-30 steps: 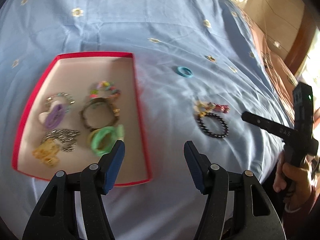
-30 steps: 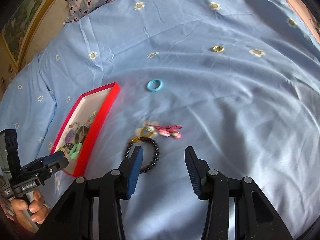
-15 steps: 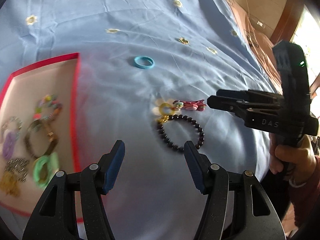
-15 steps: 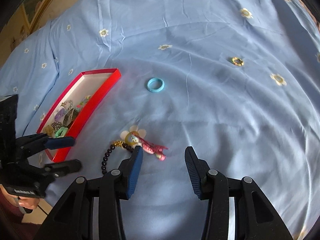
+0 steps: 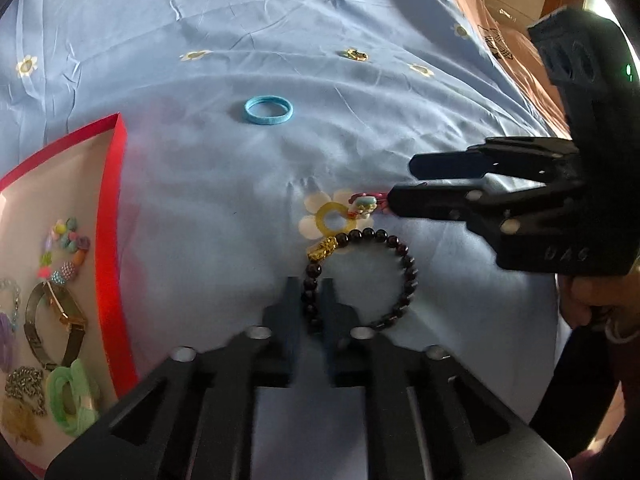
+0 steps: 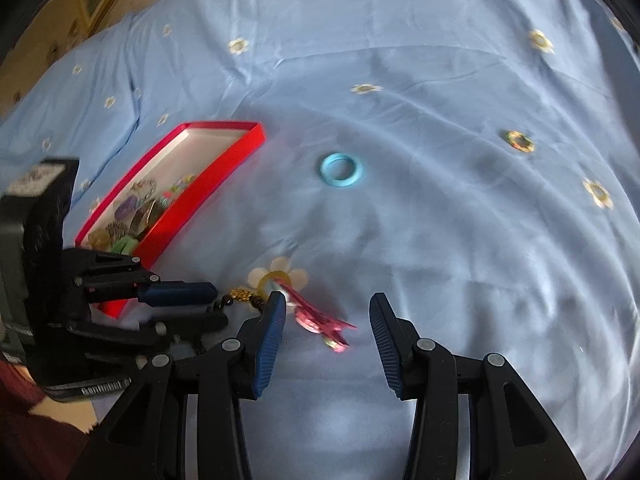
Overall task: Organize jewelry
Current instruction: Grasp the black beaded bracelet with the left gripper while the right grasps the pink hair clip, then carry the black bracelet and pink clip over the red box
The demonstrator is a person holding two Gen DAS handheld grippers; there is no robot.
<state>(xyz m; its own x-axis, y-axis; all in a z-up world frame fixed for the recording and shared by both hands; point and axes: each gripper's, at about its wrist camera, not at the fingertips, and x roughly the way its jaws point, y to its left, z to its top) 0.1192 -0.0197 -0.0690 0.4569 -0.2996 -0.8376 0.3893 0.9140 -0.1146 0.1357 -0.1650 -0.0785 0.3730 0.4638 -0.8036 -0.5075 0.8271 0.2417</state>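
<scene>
My left gripper [image 5: 311, 286] is shut on the near left side of a dark bead bracelet [image 5: 404, 264] with a gold charm, lying on the blue bedsheet. My right gripper [image 6: 327, 306] is open, its fingers either side of a pink hair clip [image 6: 320, 316]. The clip's end shows in the left wrist view [image 5: 366, 204] beside a yellow ring [image 5: 334, 218]. The right gripper also shows in the left wrist view [image 5: 404, 184]. A red tray [image 5: 114, 200] holds several pieces of jewelry at the left. A light blue ring [image 5: 268, 110] lies farther off.
A small gold ring [image 6: 519, 141] lies far right on the sheet. The bed's edge and a brown floor [image 5: 516, 8] are at the far right in the left wrist view. The left gripper [image 6: 176, 292] reaches in from the left in the right wrist view.
My left gripper moved right from the tray to the bead bracelet and shut on it. My right gripper moved forward over the pink clip and stayed open.
</scene>
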